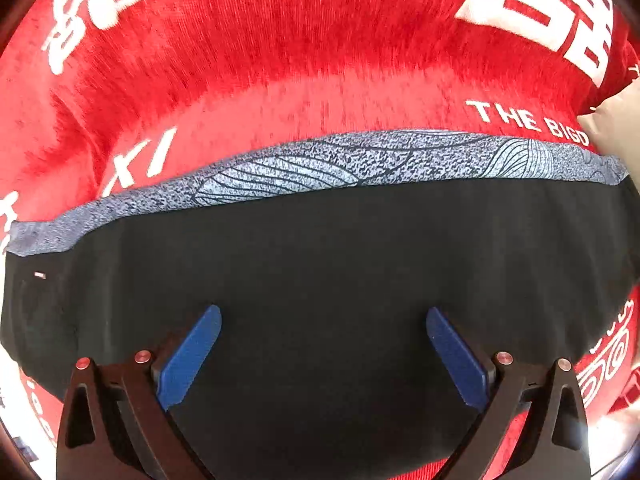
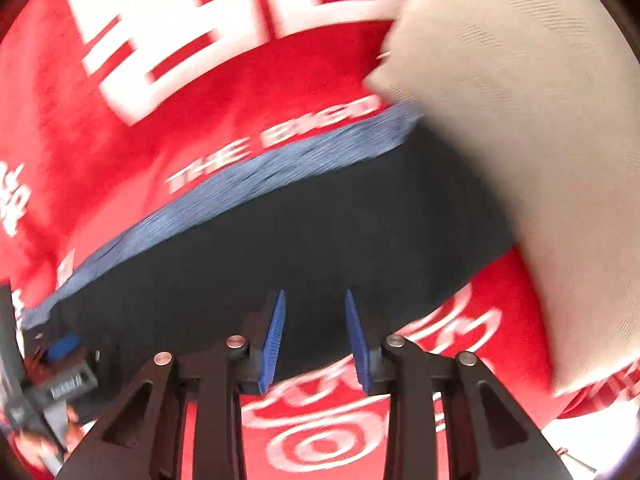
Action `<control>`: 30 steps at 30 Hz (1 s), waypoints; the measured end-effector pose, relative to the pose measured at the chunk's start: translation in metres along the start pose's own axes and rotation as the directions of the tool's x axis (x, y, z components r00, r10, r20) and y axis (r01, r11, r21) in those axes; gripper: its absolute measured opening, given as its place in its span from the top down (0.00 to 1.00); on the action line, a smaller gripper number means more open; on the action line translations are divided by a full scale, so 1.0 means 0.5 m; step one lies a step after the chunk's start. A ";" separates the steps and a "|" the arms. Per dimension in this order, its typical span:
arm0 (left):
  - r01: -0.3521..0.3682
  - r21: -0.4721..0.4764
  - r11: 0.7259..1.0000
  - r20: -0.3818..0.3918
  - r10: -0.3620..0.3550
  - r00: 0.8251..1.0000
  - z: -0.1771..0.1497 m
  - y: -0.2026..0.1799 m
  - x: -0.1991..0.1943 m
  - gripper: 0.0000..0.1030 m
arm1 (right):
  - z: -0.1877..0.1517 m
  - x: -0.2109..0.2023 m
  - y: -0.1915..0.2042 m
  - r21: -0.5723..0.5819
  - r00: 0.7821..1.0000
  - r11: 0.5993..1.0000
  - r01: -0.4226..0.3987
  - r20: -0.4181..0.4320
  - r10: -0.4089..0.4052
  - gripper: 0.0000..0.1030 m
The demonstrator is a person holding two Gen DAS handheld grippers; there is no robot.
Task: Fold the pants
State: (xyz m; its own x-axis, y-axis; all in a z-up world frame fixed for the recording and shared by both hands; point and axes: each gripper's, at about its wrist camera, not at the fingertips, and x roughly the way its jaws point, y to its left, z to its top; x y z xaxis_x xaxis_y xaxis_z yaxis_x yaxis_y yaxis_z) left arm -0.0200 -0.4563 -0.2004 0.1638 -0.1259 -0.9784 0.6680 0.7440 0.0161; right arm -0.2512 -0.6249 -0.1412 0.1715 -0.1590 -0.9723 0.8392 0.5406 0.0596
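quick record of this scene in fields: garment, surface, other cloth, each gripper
garment: black pants lying flat, grey patterned band along the far edge
surface: red cloth with white lettering
other cloth: beige fabric piece overlapping the pants' right end
left gripper: open wide above the black fabric, nothing between the pads
right gripper: narrow gap, nothing between the pads, over the pants' near edge
image quality: right wrist view motion-blurred

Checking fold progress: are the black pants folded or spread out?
Folded, it seems: the pants lie as a compact flat block on the red cloth, grey waistband along one edge. No legs show.
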 end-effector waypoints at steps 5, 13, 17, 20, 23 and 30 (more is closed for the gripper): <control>0.001 -0.013 1.000 0.006 -0.001 1.000 -0.010 -0.005 0.002 0.00 | 0.041 0.066 -0.059 -0.006 0.998 0.999 0.037 -0.044 -0.037 0.67; -0.027 -0.072 0.997 0.013 0.028 1.000 -0.029 -0.024 0.008 0.00 | 0.031 0.064 -0.052 -0.086 1.000 0.996 0.008 -0.014 -0.009 0.39; -0.031 -0.093 0.995 0.000 0.031 1.000 -0.038 0.008 -0.005 0.00 | 0.027 0.066 -0.031 -0.117 0.999 0.993 0.028 -0.019 -0.030 0.32; -0.034 -0.100 0.994 -0.010 0.033 0.999 -0.035 0.015 -0.007 0.00 | 0.035 0.038 -0.004 -0.117 1.000 0.993 -0.003 -0.010 0.002 0.32; -0.039 -0.108 0.993 -0.012 0.038 0.999 -0.029 0.017 -0.006 0.00 | 0.055 0.018 0.024 -0.183 0.997 0.982 -0.047 0.050 0.057 0.32; -0.046 -0.131 0.990 -0.014 0.044 0.999 -0.030 0.016 -0.001 0.00 | 0.146 0.111 0.004 -0.054 0.990 0.989 -0.141 -0.026 0.140 0.61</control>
State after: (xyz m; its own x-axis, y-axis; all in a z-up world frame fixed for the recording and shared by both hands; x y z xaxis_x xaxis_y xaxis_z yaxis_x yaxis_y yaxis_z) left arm -0.0254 -0.4404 -0.2030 0.1831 -0.0836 -0.9795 0.5593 0.8283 0.0338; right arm -0.2022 -0.6930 -0.1783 0.2733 -0.0603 -0.9600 0.7776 0.6013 0.1836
